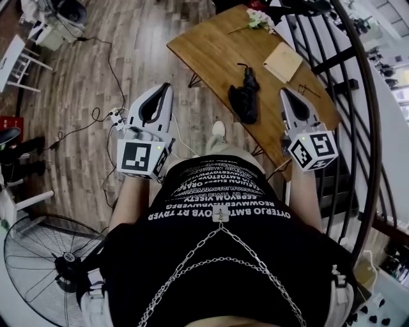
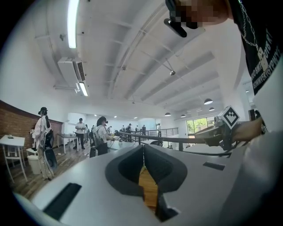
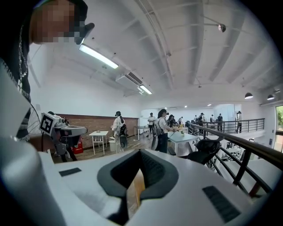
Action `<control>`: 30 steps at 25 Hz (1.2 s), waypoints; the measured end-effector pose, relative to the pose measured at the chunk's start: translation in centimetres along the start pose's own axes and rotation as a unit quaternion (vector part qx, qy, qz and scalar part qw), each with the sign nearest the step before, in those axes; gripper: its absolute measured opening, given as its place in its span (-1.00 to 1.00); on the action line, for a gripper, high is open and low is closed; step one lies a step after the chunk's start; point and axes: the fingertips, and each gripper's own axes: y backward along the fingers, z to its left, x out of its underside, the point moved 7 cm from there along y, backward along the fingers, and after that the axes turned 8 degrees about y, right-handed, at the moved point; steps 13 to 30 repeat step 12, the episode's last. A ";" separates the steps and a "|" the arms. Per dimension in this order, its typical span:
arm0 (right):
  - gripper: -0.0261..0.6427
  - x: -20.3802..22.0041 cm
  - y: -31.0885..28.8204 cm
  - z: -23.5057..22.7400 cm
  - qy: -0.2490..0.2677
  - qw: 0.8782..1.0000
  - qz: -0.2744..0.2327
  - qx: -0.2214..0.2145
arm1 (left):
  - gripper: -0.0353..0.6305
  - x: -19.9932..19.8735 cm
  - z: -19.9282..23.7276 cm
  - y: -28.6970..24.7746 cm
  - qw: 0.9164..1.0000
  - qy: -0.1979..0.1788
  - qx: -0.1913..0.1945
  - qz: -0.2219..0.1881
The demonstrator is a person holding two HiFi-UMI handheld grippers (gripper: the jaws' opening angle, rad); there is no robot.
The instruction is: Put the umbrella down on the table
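On the wooden table [image 1: 211,48], head view: the black umbrella [image 1: 245,96] lies folded and flat near the middle of the top, with neither tool touching it. A tan board [image 1: 283,62] lies beside it on the railing [image 1: 367,128] side. A sprig of flowers [image 1: 259,19] sits at the far end. The left gripper [image 1: 167,87] is off the table, over the plank floor [image 1: 77,96]. The right gripper [image 1: 285,94] shows over the table's near end, close to the umbrella but apart from it. This view is too coarse to read the jaw tips.

Left gripper view: jaws clenched pad to pad with nothing between them; only a strip of wood shows through the gap below the pads. It catches the right gripper from the side, its right marker cube [image 2: 230,117] on top, and standing people [image 2: 101,134] far across the room, whom the head view misses.

Right gripper view: jaws likewise pressed together and empty. The left marker cube [image 3: 47,123] shows at the left edge, with a white table [image 3: 98,133] before a brick wall [image 3: 88,121].

The floor fan [image 1: 45,255] and cables [image 1: 96,118] appear in the head view only.
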 end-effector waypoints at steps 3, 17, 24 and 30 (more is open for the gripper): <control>-0.87 0.3 -0.3 0.2 -0.007 1.000 0.000 -0.008 | -0.81 0.2 0.3 0.4 1.000 0.003 -0.008 -0.002; -0.87 -0.1 -1.1 1.9 0.002 0.999 -0.010 -0.040 | -0.81 1.2 -0.4 2.3 0.999 0.019 -0.028 -0.004; -0.87 -0.1 -1.1 1.9 0.002 0.999 -0.010 -0.040 | -0.81 1.2 -0.4 2.3 0.999 0.019 -0.028 -0.004; -0.87 -0.1 -1.1 1.9 0.002 0.999 -0.010 -0.040 | -0.81 1.2 -0.4 2.3 0.999 0.019 -0.028 -0.004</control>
